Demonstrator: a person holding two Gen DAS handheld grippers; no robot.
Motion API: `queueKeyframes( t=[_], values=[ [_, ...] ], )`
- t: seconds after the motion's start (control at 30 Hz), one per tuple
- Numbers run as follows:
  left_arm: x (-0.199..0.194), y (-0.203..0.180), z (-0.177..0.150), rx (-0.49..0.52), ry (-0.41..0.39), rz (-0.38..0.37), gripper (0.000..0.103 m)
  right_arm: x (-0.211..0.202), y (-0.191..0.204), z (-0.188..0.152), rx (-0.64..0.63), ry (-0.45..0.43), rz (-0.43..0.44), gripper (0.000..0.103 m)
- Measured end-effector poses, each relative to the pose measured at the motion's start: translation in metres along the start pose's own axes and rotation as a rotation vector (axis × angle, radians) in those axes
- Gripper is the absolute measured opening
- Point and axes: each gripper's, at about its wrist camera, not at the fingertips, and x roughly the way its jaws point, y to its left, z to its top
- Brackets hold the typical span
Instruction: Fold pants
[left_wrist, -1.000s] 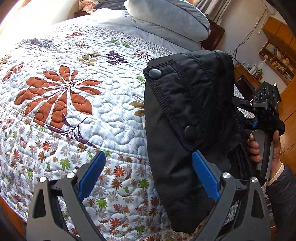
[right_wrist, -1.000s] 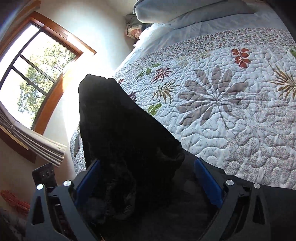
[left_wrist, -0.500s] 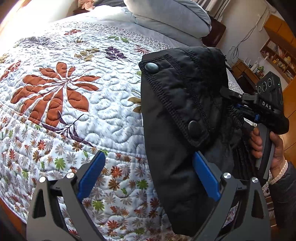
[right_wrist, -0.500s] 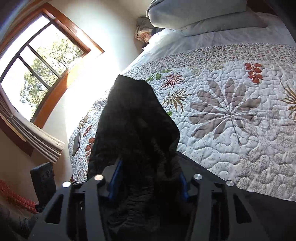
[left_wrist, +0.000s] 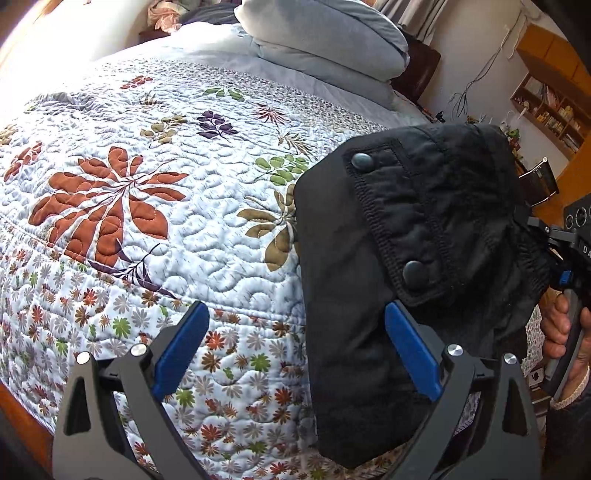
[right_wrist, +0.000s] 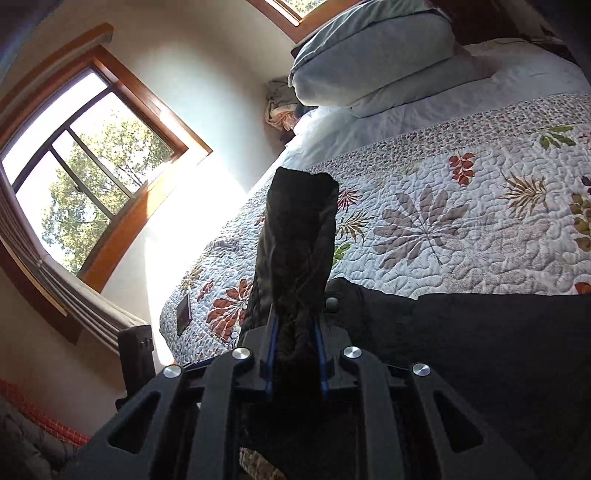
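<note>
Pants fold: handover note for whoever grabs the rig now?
Right gripper: jaws have just been closing, now shut on a bunched end of the black pants, lifted above the quilt.
Left gripper: open, holding nothing; the pants hang past its right finger.
Done: one end picked up.
Left: take the other end with the left gripper, lay the pants on the quilt, fold. No fold visible yet.

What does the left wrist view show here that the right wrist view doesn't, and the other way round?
Only the left wrist view shows the open left gripper, the two snap buttons on the pants, a bookshelf and the hand on the right gripper's handle. Only the right wrist view shows the window and the right gripper, whose jaws have just been closing, clamped on black cloth. Both show the black pants, the quilt and pillows.
</note>
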Motion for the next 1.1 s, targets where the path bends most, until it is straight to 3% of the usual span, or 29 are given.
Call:
queueKeyframes(
  t=[0.17,0.4,0.63,0.77,0.9,1.1],
  values=[
    [-0.001,-0.018,0.002,0.034,0.006,-0.008,0.097,-0.043,-0.027,-0.007,0.06,-0.032,-0.044,0.016],
    [0.013,-0.05,-0.001,0.101,0.047,-0.009,0.097,-0.085,-0.054,-0.02,0.155,-0.091,-0.016,0.016],
    [0.009,-0.079,0.003,0.151,0.024,-0.021,0.097,-0.136,-0.063,-0.022,0.19,-0.209,0.011,0.016],
    [0.009,-0.091,0.005,0.164,0.023,-0.038,0.097,-0.166,-0.071,-0.022,0.184,-0.267,-0.048,0.016],
    [0.016,-0.102,0.002,0.185,0.042,-0.032,0.098,-0.179,-0.097,-0.033,0.236,-0.268,-0.105,0.016],
    [0.032,-0.12,0.0,0.216,0.063,0.002,0.098,-0.16,-0.133,-0.059,0.319,-0.207,-0.144,0.016]
  ],
)
